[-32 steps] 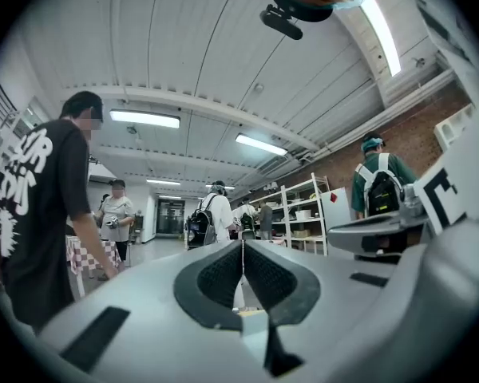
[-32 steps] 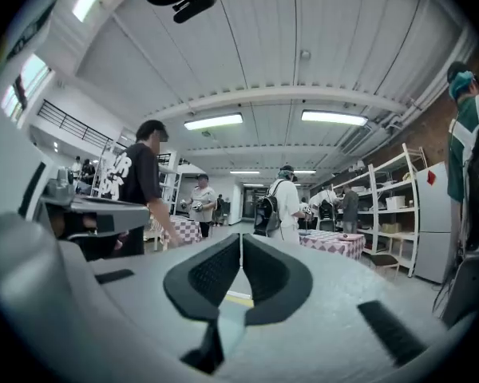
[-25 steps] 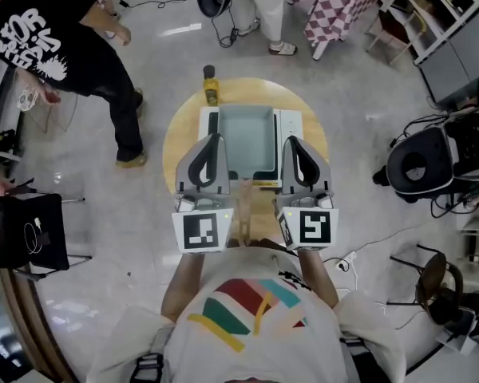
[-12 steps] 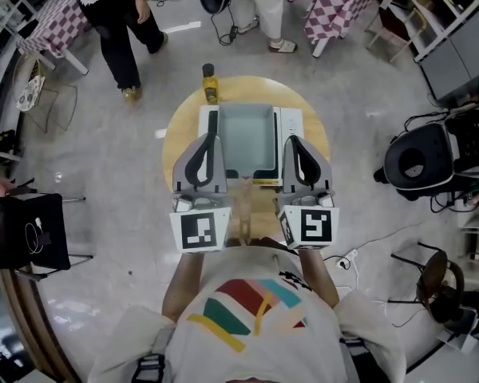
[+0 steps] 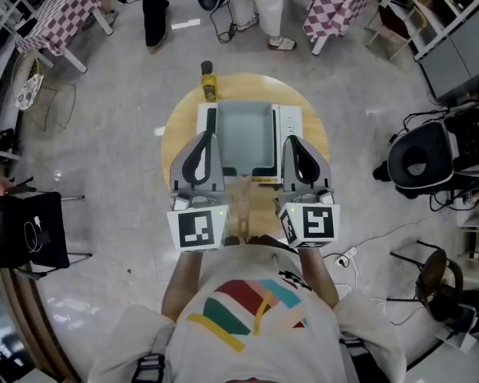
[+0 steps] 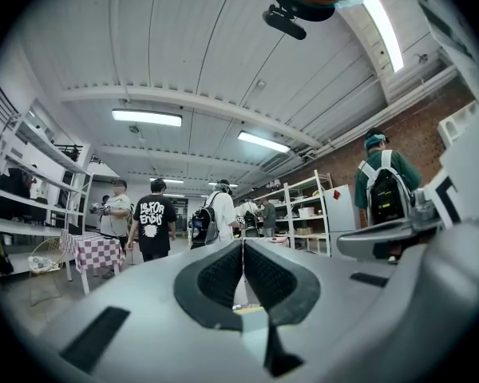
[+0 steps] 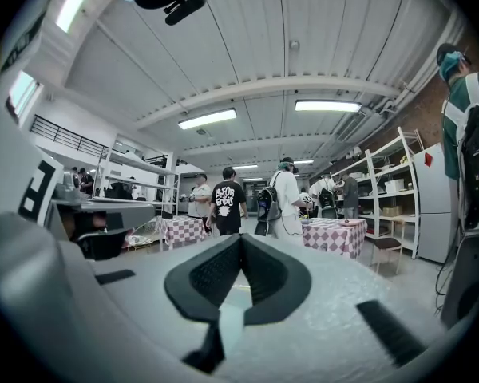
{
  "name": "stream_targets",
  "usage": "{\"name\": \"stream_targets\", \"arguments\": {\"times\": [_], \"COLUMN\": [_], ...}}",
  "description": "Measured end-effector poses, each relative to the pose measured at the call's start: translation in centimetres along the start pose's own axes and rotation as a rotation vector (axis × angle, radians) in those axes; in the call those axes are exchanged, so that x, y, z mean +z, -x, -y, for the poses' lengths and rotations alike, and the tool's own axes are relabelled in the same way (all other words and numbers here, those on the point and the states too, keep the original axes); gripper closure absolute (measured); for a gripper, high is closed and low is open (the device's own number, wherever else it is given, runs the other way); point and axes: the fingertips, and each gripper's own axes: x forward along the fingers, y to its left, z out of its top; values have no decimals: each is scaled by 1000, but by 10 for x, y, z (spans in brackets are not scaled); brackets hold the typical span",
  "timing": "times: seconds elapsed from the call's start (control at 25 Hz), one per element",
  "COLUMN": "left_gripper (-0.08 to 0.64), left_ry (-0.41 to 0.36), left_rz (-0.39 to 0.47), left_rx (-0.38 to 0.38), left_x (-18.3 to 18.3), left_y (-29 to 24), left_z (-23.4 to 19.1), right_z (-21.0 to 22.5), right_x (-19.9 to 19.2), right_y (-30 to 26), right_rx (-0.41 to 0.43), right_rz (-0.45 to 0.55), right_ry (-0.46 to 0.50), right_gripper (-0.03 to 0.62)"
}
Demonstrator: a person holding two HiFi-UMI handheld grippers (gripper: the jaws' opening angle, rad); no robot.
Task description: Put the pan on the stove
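A square grey pan (image 5: 245, 138) lies over the white stove (image 5: 291, 124) on the round wooden table (image 5: 180, 130). Its wooden handle (image 5: 241, 206) points toward me, between the two grippers. My left gripper (image 5: 210, 140) is held above the pan's left side, and my right gripper (image 5: 294, 142) above its right side. Both are shut with nothing in them. In the left gripper view the left gripper (image 6: 242, 250) points level across the room, and so does the right gripper (image 7: 240, 246) in its own view. Neither gripper view shows the pan or the stove.
A yellow bottle (image 5: 208, 83) with a dark cap stands at the table's far edge. People stand beyond the table, by checkered tables (image 5: 335, 2). A black bag (image 5: 419, 162) and cables lie on the floor at the right, a black case (image 5: 24, 234) at the left.
The person in the black printed shirt has walked from the left toward the far side of the room. Both grippers have stayed almost still, shifting only slightly.
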Motion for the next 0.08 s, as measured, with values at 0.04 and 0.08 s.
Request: {"name": "stream_targets", "arguments": {"times": [0.04, 0.08], "left_gripper": [554, 554], "left_ry": [1, 3], "left_rz": [-1, -2], "left_rx": [2, 3], "left_x": [0, 0], "left_y": [0, 0], "left_z": [0, -1], "right_z": [1, 1], "right_x": [-1, -1], "right_y": [0, -1], "right_rx": [-1, -1], "right_rz": [-6, -11], "right_ry": [0, -1], "right_gripper": [592, 592]}}
